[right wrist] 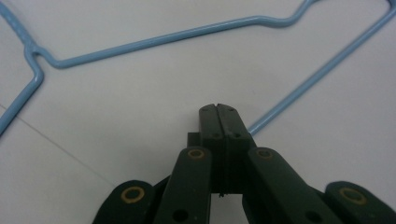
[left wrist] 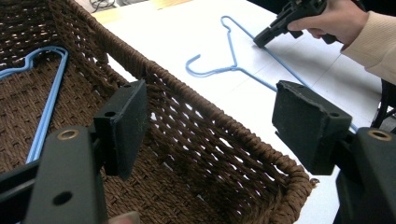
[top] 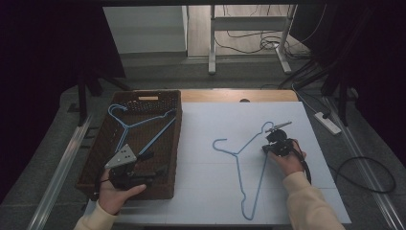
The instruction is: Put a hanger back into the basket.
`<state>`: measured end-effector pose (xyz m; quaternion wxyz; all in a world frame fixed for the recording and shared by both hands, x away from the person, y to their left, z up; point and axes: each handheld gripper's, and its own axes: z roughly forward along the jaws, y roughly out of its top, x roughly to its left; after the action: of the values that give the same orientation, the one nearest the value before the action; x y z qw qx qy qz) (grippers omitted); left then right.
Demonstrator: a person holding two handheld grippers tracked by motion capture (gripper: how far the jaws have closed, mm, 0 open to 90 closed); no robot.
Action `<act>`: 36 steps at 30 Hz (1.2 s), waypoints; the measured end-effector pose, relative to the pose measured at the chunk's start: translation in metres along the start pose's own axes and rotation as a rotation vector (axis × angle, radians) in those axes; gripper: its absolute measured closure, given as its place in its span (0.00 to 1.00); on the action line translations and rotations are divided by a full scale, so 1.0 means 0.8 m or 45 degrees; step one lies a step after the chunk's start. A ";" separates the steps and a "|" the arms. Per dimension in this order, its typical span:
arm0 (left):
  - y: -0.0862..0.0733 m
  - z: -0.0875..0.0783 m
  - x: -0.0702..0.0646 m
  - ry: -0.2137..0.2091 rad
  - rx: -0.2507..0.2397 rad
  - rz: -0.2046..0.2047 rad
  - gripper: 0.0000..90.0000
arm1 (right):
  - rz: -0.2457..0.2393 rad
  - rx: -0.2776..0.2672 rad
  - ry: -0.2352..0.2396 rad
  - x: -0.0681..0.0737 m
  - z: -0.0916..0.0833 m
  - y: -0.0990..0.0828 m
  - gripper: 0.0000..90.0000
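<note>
Right gripper (right wrist: 223,109): jaws pressed together, clamped on the far bar of the blue hanger (top: 249,158) lying on the white table (top: 210,191). Left gripper (left wrist: 210,126): jaws wide, nothing between them, above the basket (left wrist: 224,126) rim; second hanger (left wrist: 44,100) lies inside, left of the jaws.

The left hand-held gripper (top: 146,165) sits low at the left, gripped from below by the left hand (top: 115,194), its two black jaws standing wide apart with nothing between them. The right hand-held gripper (top: 267,149) is held by the right hand (top: 288,160), cream sleeve showing, its jaws pressed together and angled downward.
</note>
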<state>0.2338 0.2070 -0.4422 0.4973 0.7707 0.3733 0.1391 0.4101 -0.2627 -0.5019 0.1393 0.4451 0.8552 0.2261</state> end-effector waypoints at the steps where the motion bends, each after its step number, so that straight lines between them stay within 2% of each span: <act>1: 0.000 0.000 0.000 0.001 0.000 0.000 0.31 | 0.001 -0.004 0.000 -0.002 -0.002 -0.004 1.00; 5: 0.001 0.000 0.000 0.002 -0.004 -0.003 0.31 | 0.043 -0.026 0.019 -0.007 -0.012 -0.022 1.00; 18: 0.000 0.001 0.003 0.007 -0.003 -0.008 0.31 | 0.056 -0.043 0.019 0.001 -0.035 -0.061 1.00; 19: 0.000 0.001 0.002 0.007 -0.002 -0.008 0.31 | 0.055 -0.051 0.032 0.002 -0.036 -0.061 1.00; 20: 0.000 0.001 0.002 0.008 -0.002 -0.008 0.31 | 0.055 -0.065 0.079 0.006 -0.037 -0.060 1.00; 21: 0.000 0.001 0.002 0.008 -0.002 -0.008 0.31 | 0.032 -0.072 0.116 0.012 -0.038 -0.059 1.00; 26: 0.000 0.002 0.003 0.005 0.000 -0.010 0.31 | -0.156 -0.094 0.277 0.061 -0.042 -0.055 1.00; 29: -0.001 0.004 0.001 0.003 0.006 -0.006 0.31 | -0.234 -0.095 0.368 0.087 -0.038 -0.054 1.00; 34: 0.000 0.002 0.002 0.004 0.001 -0.008 0.31 | -0.291 -0.062 0.426 0.108 -0.030 -0.055 1.00; 36: -0.001 0.002 0.002 0.005 0.002 -0.008 0.31 | -0.300 -0.055 0.418 0.111 -0.028 -0.055 1.00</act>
<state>0.2357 0.2074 -0.4436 0.4966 0.7695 0.3769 0.1387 0.3189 -0.2174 -0.5085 0.0332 0.2959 0.9075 0.2962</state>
